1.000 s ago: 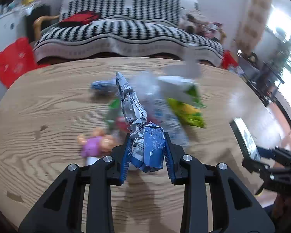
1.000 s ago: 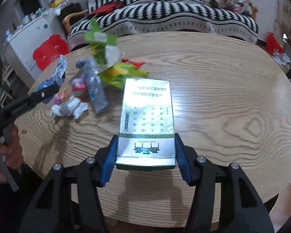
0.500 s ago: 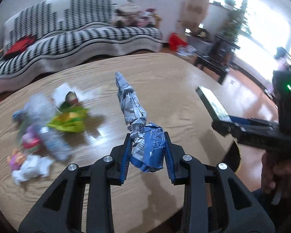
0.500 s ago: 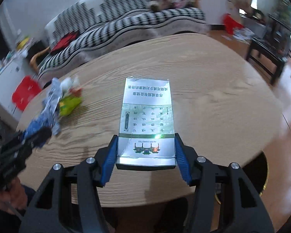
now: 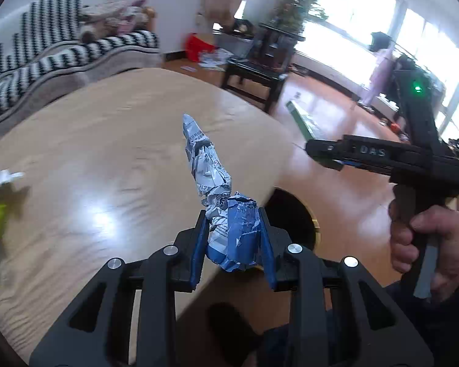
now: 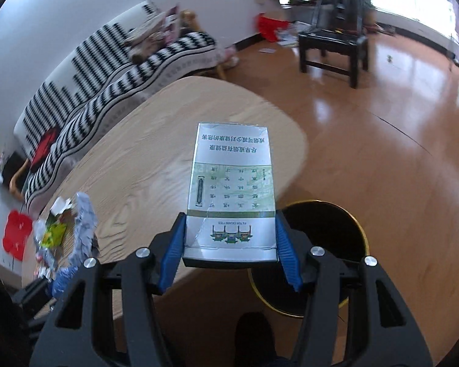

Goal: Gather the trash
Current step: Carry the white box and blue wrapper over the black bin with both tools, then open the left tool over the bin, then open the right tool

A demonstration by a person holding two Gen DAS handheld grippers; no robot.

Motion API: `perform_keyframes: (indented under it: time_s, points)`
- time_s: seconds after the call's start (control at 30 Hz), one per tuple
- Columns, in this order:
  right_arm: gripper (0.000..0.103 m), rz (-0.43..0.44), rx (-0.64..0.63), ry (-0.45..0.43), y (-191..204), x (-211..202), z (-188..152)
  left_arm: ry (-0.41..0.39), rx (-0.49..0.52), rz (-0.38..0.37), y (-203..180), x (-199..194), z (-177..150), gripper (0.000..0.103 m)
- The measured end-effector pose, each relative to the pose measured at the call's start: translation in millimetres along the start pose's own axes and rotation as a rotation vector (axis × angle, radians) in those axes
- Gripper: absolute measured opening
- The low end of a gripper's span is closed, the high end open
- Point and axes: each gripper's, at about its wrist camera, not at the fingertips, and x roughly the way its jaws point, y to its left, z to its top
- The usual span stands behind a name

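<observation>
the table [image 6: 143, 165] edge sits beside a black bin [image 6: 324, 244] on the floor. the right gripper [image 6: 229, 253] clamps a flat box [image 6: 232, 195] near the bin's rim; the left gripper [image 5: 232, 241] pinches a crumpled wrapper [image 5: 220, 202] over the table edge. letting go too early could drop either piece outside the bin, since neither is clearly centred over its mouth.

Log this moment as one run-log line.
left gripper: shut on wrapper | right gripper: shut on carton | bin: beside table
</observation>
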Motion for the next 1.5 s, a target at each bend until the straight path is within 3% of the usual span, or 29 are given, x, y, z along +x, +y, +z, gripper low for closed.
perform_keyframes:
  time_s: [0.17, 0.3, 0.63, 0.87, 0.9, 1.0, 1.13, 1.37, 1.5]
  points:
    - [0.055, -0.057, 0.078, 0.045, -44.5, 4.5, -5.3, 0.023, 0.031, -0.085, -26.5, 27.5, 3.6, 0.031]
    - [0.055, -0.070, 0.131, 0.100, -64.8, 13.3, -15.5, 0.090, 0.031, -0.132, -40.4, 58.8, 3.5, 0.031]
    - [0.056, -0.082, 0.175, 0.120, -89.5, 14.7, -20.3, 0.172, 0.042, -0.131, -64.4, 114.1, 3.9, 0.031]
    - [0.057, -0.082, 0.208, 0.109, -96.5, 15.1, -15.0, 0.186, 0.048, -0.142, -73.4, 135.7, 7.5, 0.031]
    - [0.060, -0.081, 0.223, 0.100, -99.9, 13.0, -14.7, 0.185, 0.050, -0.139, -74.4, 137.6, 8.2, 0.035]
    - [0.064, -0.079, 0.243, 0.081, -104.3, 8.1, -15.4, 0.178, 0.053, -0.123, -76.3, 141.2, 8.5, 0.056]
    - [0.068, -0.072, 0.256, 0.066, -107.9, 4.9, -15.0, 0.156, 0.051, -0.120, -76.4, 137.7, 12.1, 0.071]
    - [0.073, -0.052, 0.217, 0.021, -87.8, -3.4, -7.3, 0.120, 0.029, -0.126, -69.8, 112.0, 19.1, 0.075]
    - [0.074, -0.043, 0.131, -0.016, -47.1, -6.5, 1.1, 0.072, 0.031, -0.082, -54.8, 76.5, 20.2, 0.079]
